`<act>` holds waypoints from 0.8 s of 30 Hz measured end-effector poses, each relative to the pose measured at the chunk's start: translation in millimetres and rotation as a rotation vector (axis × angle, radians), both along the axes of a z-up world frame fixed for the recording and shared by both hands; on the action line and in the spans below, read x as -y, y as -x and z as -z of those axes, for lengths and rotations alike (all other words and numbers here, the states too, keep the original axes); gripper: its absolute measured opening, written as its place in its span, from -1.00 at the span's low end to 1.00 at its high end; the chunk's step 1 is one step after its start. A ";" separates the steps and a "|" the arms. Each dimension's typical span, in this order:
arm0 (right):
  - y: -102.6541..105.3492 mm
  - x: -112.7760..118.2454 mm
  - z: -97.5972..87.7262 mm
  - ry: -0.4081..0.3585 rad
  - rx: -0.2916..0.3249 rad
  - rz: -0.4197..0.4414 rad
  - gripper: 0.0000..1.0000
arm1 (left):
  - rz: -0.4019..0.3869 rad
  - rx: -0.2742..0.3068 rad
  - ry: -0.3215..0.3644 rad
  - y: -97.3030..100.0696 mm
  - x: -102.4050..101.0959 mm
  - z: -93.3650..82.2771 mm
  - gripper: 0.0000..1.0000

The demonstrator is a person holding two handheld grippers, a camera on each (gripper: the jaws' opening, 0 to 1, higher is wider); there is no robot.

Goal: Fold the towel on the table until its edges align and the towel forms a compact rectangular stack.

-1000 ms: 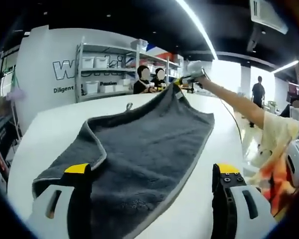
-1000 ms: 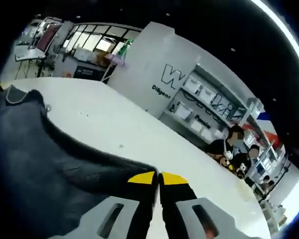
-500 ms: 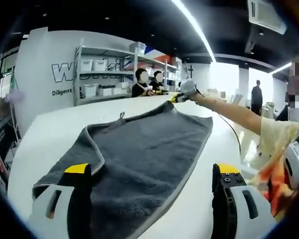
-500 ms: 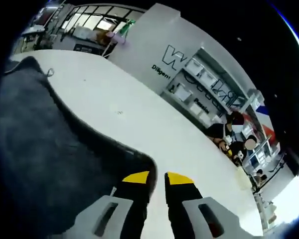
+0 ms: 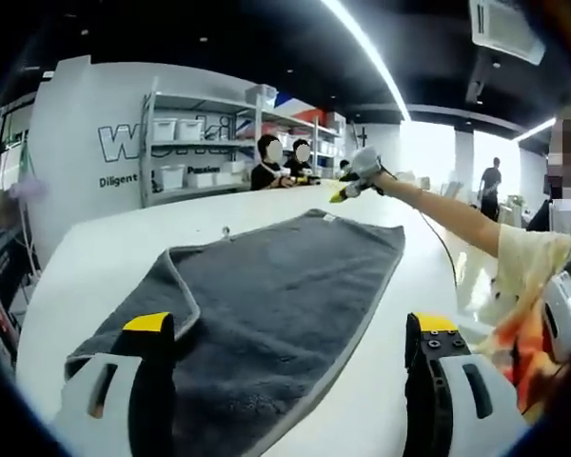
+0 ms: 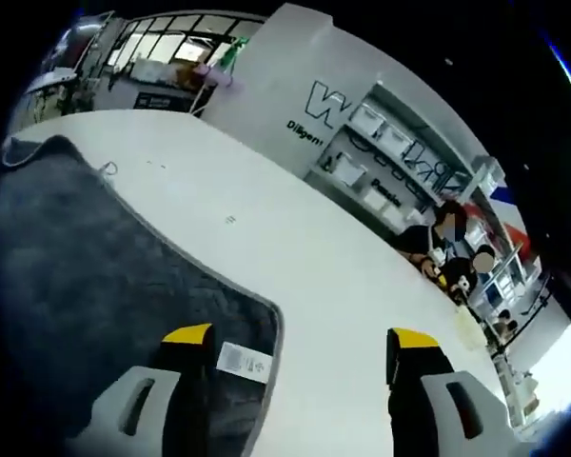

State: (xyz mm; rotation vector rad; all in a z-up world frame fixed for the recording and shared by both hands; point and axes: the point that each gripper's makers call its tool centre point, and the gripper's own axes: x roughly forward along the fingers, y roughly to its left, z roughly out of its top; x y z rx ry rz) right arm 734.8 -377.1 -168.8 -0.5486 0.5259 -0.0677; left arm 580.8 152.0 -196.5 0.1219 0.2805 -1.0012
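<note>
Nearby, shelving stands behind the towel; both hand-held grippers gape apart.

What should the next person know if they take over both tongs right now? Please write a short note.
Left tongs: open, holding nothing, low over the near end of the towel.
Right tongs: open, holding nothing, above the far corner of the towel, next to its white label.
Towel: it lies flat and spread out on the white table; its small hanging loop is on the far left edge.
Done: the towel is laid out smooth.
Left: all the folding. No fold shows yet, so bring the edges together and stack it into a compact rectangle.
</note>
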 end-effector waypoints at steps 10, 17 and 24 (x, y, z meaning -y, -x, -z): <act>41.2 -12.7 -6.4 -0.099 -0.064 -0.064 0.99 | -0.010 -0.002 0.002 1.4 -3.4 -1.7 0.99; 85.4 -43.0 -8.6 -0.191 -0.085 -0.142 0.99 | -0.022 -0.001 0.017 -2.4 -5.5 -6.6 0.99; 129.2 -75.4 -2.4 -0.252 -0.075 -0.237 0.99 | -0.033 -0.003 0.019 -3.3 -7.0 -8.3 0.99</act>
